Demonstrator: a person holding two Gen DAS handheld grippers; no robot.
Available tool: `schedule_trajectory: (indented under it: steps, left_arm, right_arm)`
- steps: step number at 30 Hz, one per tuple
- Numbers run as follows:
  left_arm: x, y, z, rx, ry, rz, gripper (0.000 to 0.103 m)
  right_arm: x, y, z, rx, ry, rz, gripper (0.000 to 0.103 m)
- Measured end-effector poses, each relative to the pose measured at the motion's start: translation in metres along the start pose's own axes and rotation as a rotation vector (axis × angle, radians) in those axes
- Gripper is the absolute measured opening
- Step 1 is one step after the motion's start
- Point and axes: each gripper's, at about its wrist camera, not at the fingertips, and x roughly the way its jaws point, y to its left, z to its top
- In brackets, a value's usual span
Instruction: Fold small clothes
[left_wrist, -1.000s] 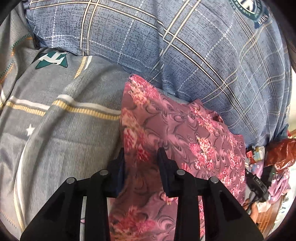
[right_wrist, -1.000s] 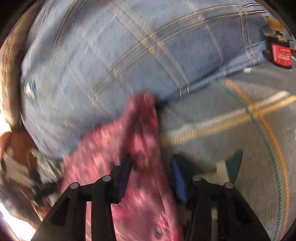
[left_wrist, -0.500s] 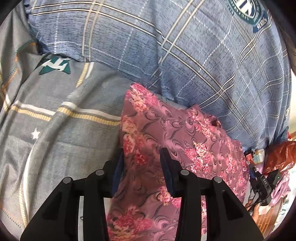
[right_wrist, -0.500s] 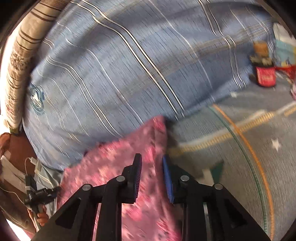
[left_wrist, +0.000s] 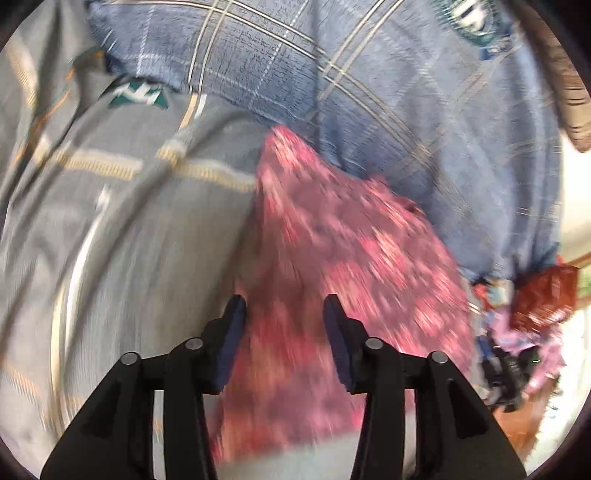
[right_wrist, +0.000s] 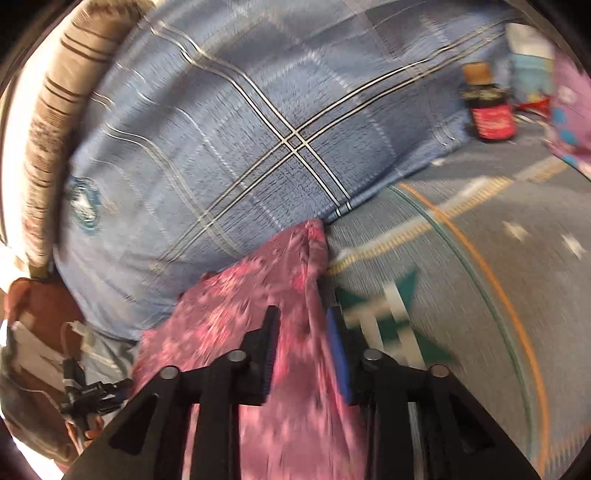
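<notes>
Garment: pink floral cloth (left_wrist: 332, 266) lies on my grey striped bedsheet (left_wrist: 122, 229), far corner against the blue plaid pillow (right_wrist: 258, 140).
Left gripper (left_wrist: 284, 332): fingers spread, just been opening; cloth under the gap, unpinched.
Right gripper (right_wrist: 301, 347): fingers parted, just been opening; cloth fold between, apparently loose.
Far right: dark bottle (right_wrist: 489, 110).

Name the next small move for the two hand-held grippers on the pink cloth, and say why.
Probably draw both back clear. The left hand-held gripper and right hand-held gripper have just been opening; the pink cloth lies between the jaws, apparently unpinched, folded on the grey sheet against the blue pillow.
</notes>
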Motion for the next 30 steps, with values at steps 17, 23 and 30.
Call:
schedule_trajectory:
  steps: [17,23,30]
  left_arm:
    - [0.025,0.012,-0.084,-0.23,0.047,-0.217,0.066]
    - [0.019,0.003,-0.059,-0.238,0.01,-0.201,0.007]
    - [-0.002,0.017,-0.076,-0.192,-0.06,-0.138,0.006]
  right_arm:
    - [-0.005,-0.019,-0.081,0.275,0.001,0.138,0.045]
    - [-0.006,0.005,-0.058,0.226,-0.027,0.177,0.005]
    - [-0.036,0.007,-0.07,0.189,-0.086,0.219,0.005]
